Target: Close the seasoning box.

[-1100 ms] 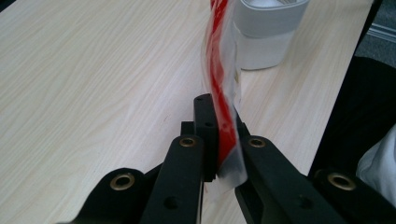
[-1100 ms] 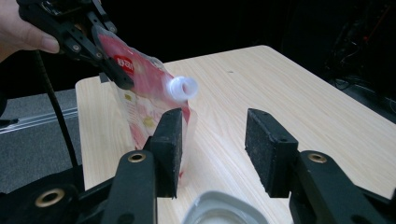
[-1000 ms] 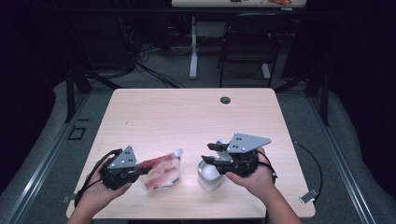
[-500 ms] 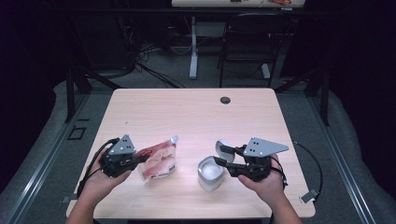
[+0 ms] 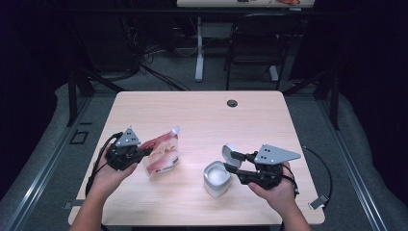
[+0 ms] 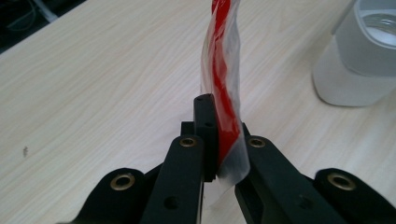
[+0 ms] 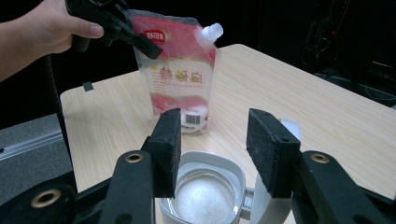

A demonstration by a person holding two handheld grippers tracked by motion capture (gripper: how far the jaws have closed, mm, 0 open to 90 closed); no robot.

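Dark room around us, pale wooden table (image 5: 202,110) in front. Our left gripper (image 5: 126,155) is clamped on the top edge of a red and clear spouted pouch (image 5: 161,153), which stands on the wood; its white lettering and barcode are too small to read. Our right gripper (image 5: 236,165) hangs with jaws apart over the white jar (image 5: 216,178) of white grains.

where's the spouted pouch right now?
In the high view the red-and-clear plastic spouted pouch stands on the left half of the light wooden table, its top edge clamped in the left gripper, left of the white lidded jar.
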